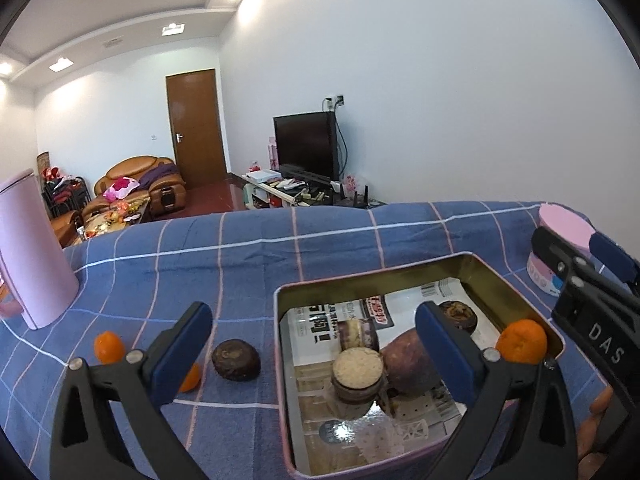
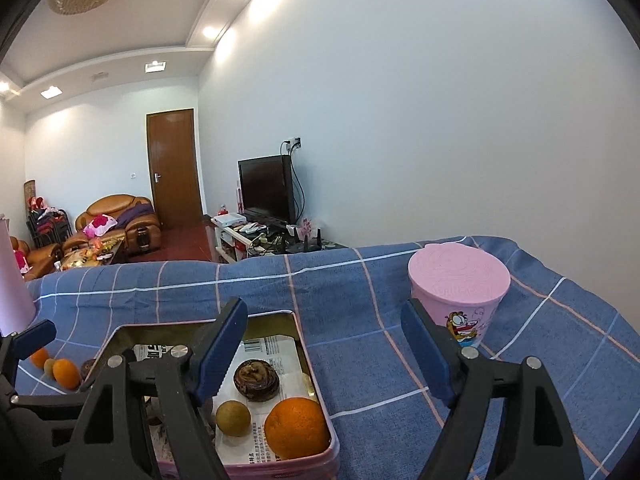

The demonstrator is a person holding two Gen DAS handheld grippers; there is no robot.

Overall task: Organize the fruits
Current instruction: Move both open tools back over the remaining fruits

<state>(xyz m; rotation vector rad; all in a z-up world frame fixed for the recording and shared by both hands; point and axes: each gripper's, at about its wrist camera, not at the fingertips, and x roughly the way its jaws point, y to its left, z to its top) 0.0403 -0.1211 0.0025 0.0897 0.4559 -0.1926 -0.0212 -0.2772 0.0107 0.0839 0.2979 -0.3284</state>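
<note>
Both claws, left [image 1: 316,356] and right [image 2: 324,354], hung spread and empty. An orange [image 2: 297,429] lay in the tin [image 1: 400,272]; loose oranges [image 1: 109,347] on the worktop cloth [image 1: 240,248] might roll if nudged.

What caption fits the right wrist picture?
Open right gripper above a tin holding an orange, beside a pink tub.

Each hand-held gripper [image 1: 314,356] [image 2: 324,354] has black plastic arms, blue finger pads [image 1: 184,354], silver screws and white "DAS" lettering.
</note>
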